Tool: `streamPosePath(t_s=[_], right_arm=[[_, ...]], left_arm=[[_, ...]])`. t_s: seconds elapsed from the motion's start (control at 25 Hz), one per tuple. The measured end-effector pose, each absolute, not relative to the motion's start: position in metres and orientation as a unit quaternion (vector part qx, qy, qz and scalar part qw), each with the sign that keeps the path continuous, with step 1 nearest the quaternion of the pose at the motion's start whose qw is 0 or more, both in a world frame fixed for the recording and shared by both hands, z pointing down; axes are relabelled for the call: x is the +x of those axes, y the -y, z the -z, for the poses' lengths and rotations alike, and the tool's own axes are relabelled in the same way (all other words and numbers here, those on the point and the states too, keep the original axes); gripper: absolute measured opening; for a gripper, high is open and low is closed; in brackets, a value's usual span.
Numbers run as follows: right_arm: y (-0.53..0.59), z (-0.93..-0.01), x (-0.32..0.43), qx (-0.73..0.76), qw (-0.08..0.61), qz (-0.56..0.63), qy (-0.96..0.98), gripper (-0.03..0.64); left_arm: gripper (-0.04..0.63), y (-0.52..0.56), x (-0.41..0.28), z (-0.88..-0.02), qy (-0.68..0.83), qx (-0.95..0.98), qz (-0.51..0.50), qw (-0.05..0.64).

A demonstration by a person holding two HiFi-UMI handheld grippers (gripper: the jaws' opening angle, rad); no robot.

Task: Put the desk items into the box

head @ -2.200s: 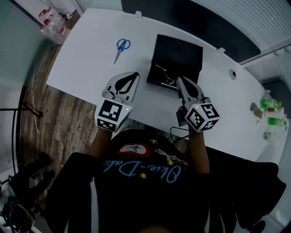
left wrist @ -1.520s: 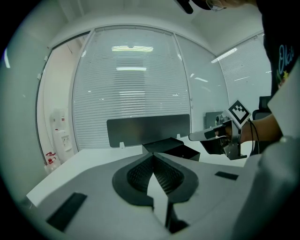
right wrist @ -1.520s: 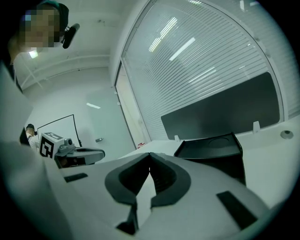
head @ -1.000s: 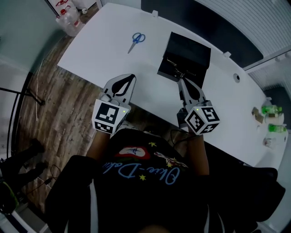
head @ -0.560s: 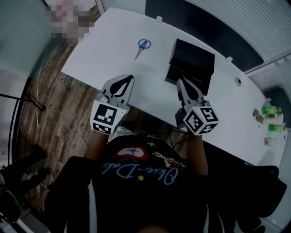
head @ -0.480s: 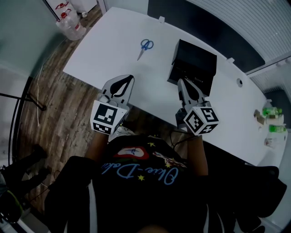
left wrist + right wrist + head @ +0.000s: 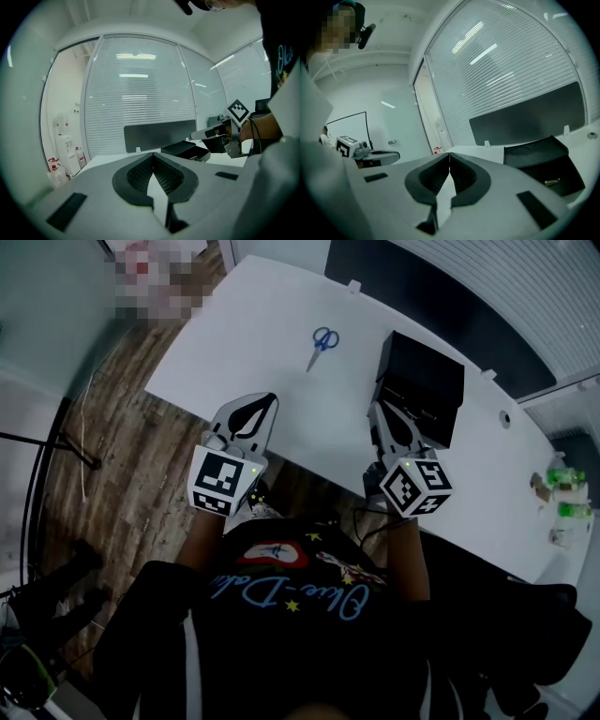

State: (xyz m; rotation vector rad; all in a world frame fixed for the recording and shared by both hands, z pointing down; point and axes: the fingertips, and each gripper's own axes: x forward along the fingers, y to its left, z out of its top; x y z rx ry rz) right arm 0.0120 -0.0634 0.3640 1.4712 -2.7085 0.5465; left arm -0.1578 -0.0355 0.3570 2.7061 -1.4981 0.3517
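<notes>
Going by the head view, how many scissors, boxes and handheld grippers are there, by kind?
Blue-handled scissors: 1
Open black box: 1
Grey two-jaw grippers: 2, the left gripper and the right gripper, both shut and empty
Total: 4

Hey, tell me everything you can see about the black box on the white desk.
The black box is open, rectangular and matte, plastic or card by its look. Its lid stands tilted back behind the tray, with round recesses in its inner face. Something small and metallic lies in the tray. The box rests flat on the white desk, with the scissors apart to its left. Nothing but the desk visibly touches it.
</notes>
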Motion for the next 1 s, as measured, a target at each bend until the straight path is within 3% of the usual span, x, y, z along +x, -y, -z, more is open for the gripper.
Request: streamPosePath(t_s=[1.0], right_arm=[[0.104,-0.368,-0.077,0.529,0.004,-0.185,0.828,0.011]], left_arm=[[0.008,0.076,-0.268,-0.362,0.465,0.879,-0.104,0.013]])
